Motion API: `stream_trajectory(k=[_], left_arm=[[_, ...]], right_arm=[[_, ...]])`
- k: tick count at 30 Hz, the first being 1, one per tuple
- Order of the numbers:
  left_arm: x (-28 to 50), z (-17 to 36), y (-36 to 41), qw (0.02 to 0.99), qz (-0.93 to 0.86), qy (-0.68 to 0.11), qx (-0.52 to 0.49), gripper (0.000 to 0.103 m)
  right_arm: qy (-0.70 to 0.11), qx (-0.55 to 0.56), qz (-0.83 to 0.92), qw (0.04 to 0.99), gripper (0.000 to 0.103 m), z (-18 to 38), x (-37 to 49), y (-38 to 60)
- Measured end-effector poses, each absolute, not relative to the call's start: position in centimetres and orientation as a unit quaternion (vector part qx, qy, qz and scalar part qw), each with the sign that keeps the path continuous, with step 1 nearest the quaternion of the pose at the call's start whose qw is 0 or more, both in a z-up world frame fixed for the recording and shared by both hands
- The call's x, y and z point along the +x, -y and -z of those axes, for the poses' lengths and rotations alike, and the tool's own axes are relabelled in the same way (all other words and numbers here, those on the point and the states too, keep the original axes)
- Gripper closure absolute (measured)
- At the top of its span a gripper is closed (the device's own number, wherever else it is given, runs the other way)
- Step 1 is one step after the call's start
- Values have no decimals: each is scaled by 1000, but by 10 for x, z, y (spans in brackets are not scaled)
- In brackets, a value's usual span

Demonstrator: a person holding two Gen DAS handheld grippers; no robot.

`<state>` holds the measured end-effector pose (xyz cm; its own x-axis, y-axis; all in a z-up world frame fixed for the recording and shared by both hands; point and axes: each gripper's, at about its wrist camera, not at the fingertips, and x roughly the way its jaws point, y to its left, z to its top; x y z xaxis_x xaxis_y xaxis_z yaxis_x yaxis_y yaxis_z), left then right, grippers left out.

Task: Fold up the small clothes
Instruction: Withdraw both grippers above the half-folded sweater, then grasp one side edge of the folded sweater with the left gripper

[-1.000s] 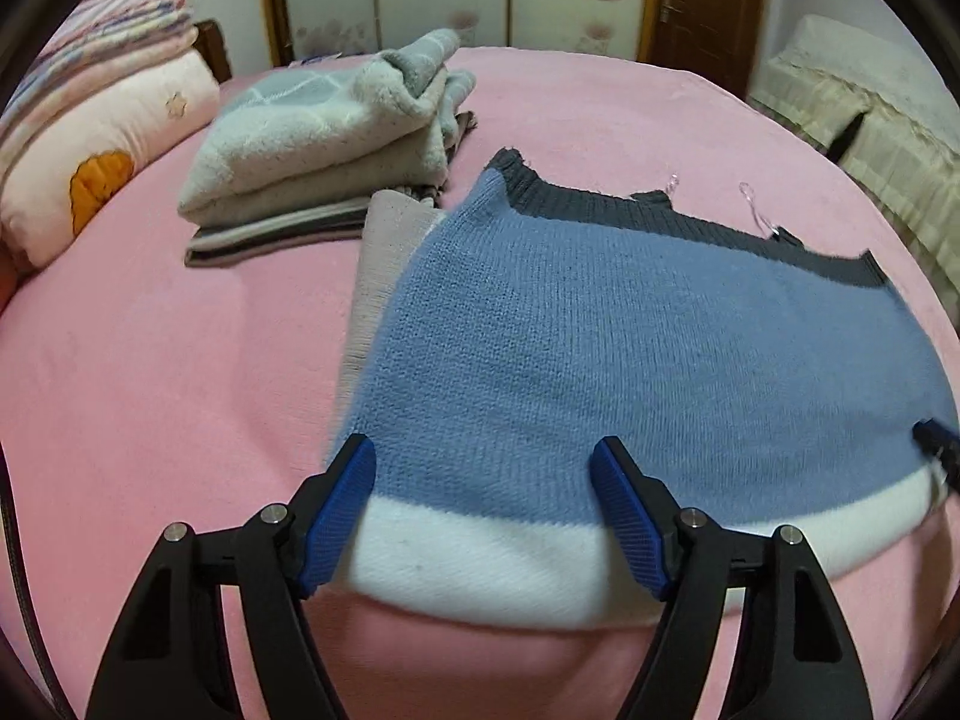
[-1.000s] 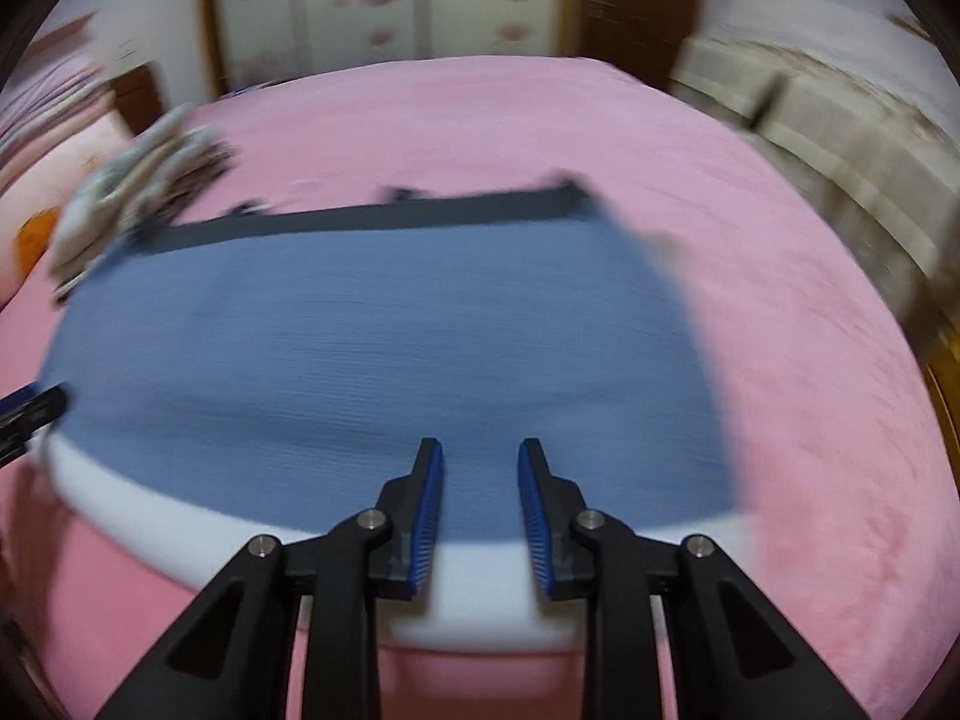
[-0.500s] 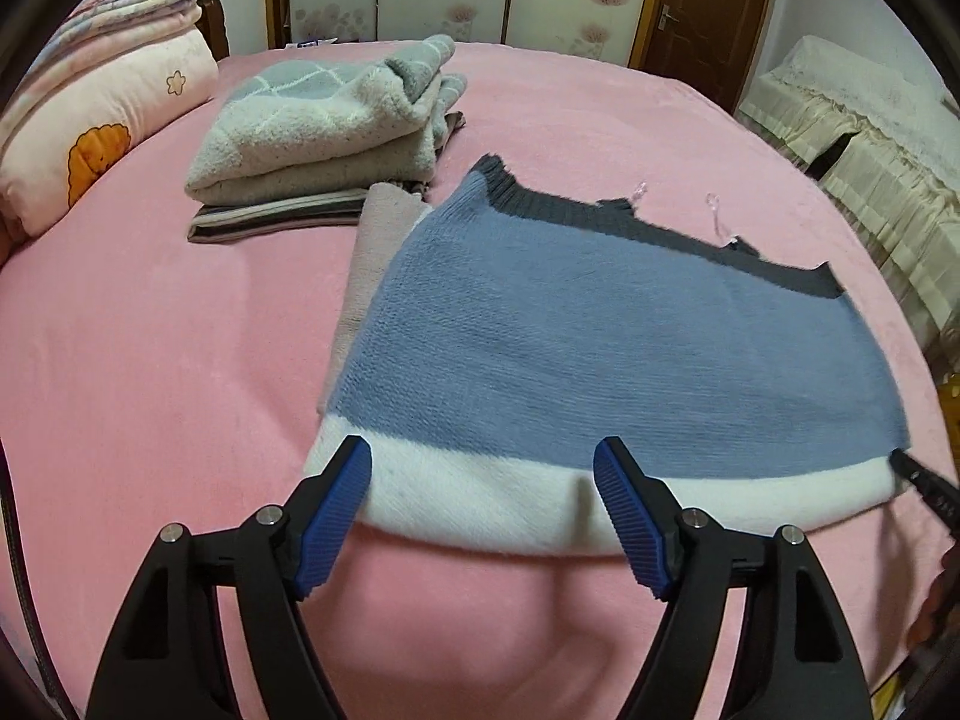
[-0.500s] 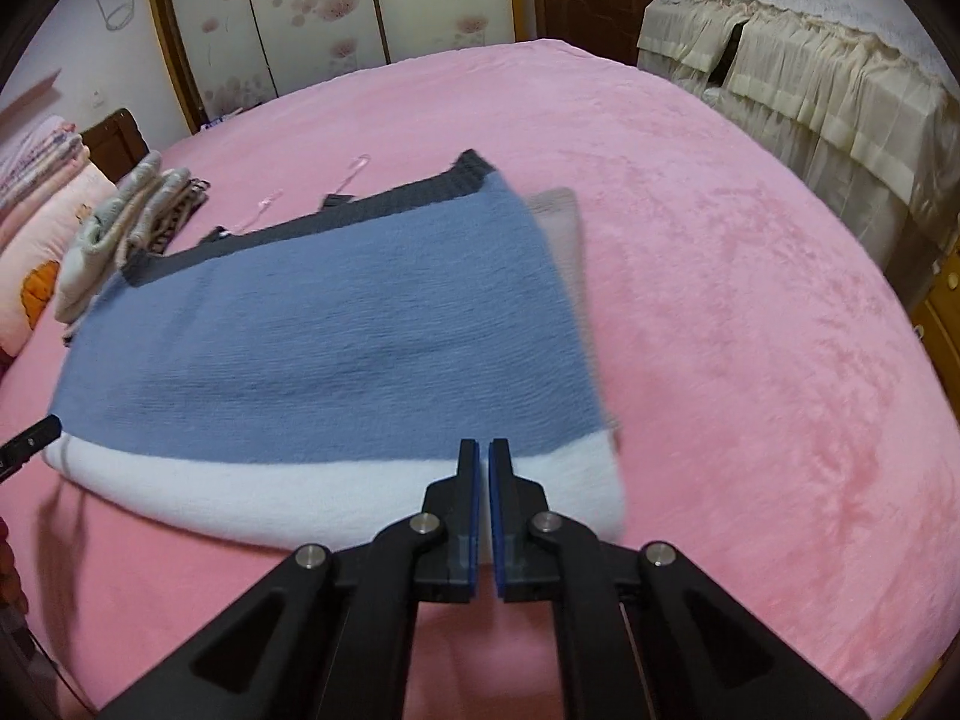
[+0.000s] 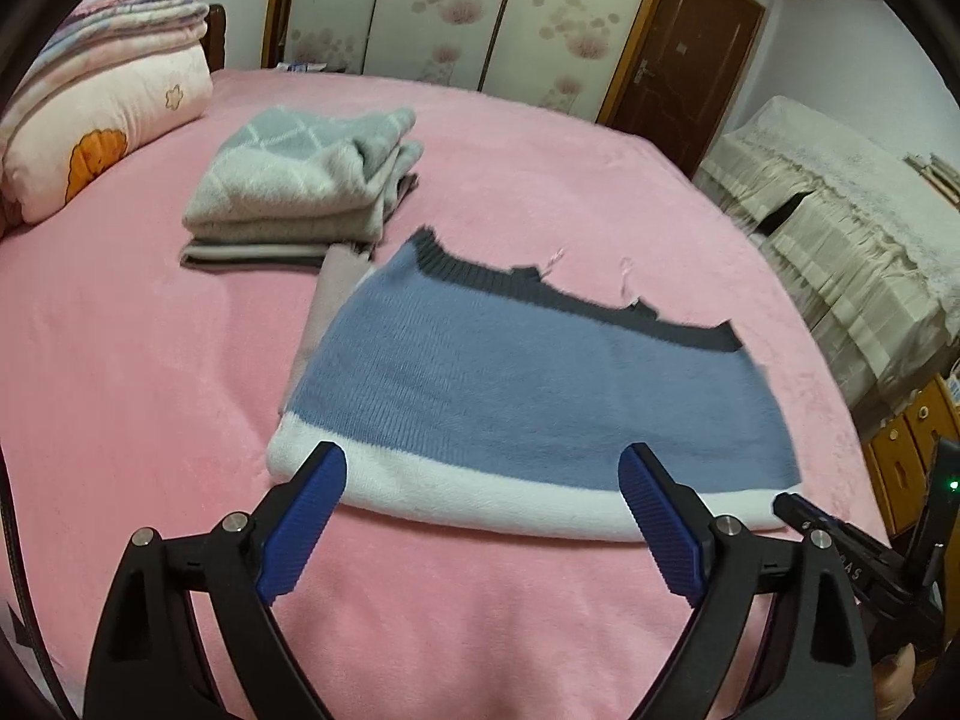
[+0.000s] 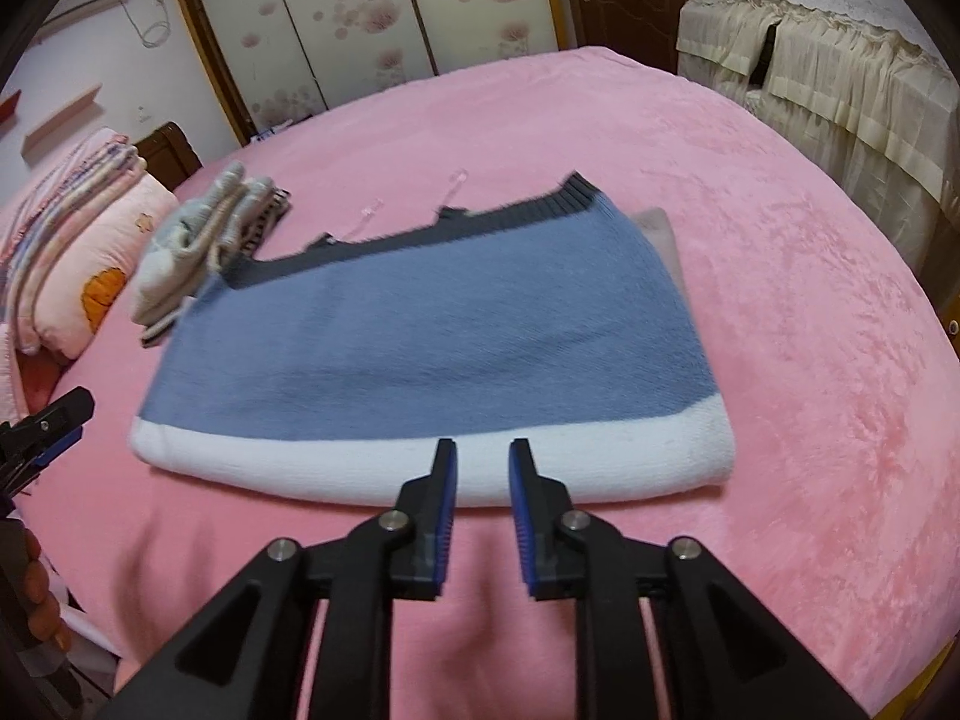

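The blue sweater (image 5: 528, 384) is lying folded flat on the pink bed (image 5: 150, 372), its white hem (image 6: 420, 468) facing the cameras and its dark ribbed edge on the far side. The left claw (image 5: 483, 480) is hovering just in front of the hem with its blue pads spread wide apart, gripping nothing. The right claw (image 6: 483, 471) is sitting at the hem's near edge, its pads parted by a narrow gap and empty. A stack of folded clothes (image 5: 300, 186) is resting behind the sweater, near a pillow (image 5: 102, 138).
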<state>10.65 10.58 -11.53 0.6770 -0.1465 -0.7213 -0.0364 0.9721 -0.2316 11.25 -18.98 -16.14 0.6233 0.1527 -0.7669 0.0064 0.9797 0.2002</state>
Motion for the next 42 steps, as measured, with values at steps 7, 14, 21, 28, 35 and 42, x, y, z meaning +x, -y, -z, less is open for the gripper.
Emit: stream_trajectory(k=[7,14,21,28,35,42], left_arm=[[89,92,-117,923,21,-355,-145,2],[88,101,-125,919,21,-363,-155,1],[92,140,-141,895,12,-402,-192,1],[95,195,-165,858,0,-441,-263,1],[100,245,-190,819,2,-441,-367,1],[109,259,-197,830,17,-393,-396,1]], right_arm=[[-398,92,-57,911,68,130,107,170],[-366,78,-69,925,68,112,107,152],[-358,55,-67,930,67,118,113,141],[-384,52,-66,920,67,147,125,134],[-404,48,-68,911,67,173,135,125],[-409,44,-75,908,67,189,142,113]])
